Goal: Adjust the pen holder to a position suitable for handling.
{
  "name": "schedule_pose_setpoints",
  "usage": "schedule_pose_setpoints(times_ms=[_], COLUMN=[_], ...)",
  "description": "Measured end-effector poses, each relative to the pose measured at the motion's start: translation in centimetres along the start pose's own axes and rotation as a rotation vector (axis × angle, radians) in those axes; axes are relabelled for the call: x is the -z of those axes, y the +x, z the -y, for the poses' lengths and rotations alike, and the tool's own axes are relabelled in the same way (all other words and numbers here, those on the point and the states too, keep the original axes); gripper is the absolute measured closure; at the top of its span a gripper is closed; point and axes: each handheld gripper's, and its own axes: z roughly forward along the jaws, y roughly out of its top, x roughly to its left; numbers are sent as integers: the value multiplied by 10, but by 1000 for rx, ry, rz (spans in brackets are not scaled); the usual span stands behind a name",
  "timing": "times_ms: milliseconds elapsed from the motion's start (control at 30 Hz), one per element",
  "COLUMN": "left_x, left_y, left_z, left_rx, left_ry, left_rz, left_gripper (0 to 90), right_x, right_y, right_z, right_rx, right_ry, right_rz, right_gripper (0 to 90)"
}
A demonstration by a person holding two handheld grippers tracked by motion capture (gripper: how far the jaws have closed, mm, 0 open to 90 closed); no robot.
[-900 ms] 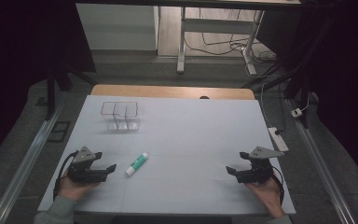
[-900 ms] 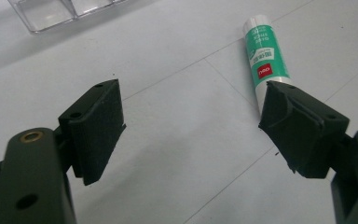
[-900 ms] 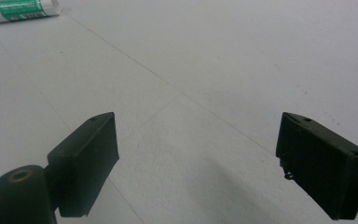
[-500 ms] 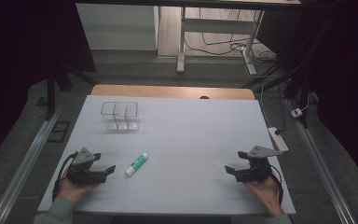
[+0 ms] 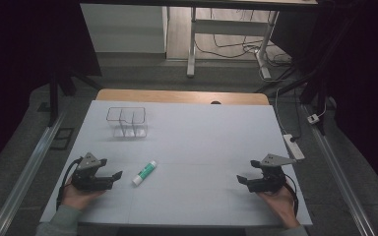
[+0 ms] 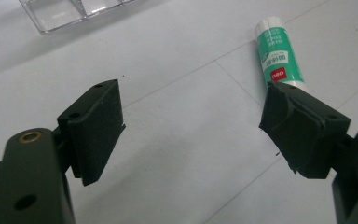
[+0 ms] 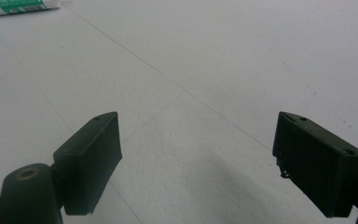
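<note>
Both hand-held grippers [image 5: 117, 176] [image 5: 242, 180] low, jaws apart.

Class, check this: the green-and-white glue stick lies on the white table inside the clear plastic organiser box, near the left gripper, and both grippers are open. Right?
Not quite. The green-and-white glue stick lies on the bare white table, apart from the clear plastic organiser box, as the high view shows. It is near the left gripper, and the right gripper is open too.

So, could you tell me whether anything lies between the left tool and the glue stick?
Nothing visible does: bare white table separates the open left tool from the glue stick, which lies just beyond its tips.
</note>
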Motion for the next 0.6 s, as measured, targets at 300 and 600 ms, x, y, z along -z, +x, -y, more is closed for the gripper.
schedule_pose_setpoints(times_ms=[300,600], left_x=[-7,-14], left_y=[8,20], left_z=[-9,-17], left_rx=[-1,15], left_ry=[3,8], left_rz=[-21,-49], left_gripper=[210,212], right_x=[-2,-3], right_y=[-1,-2], right_z=[0,0], right_rx=[-1,-7], right_ry=[7,7], right_rz=[-9,-10], right_gripper=[150,149])
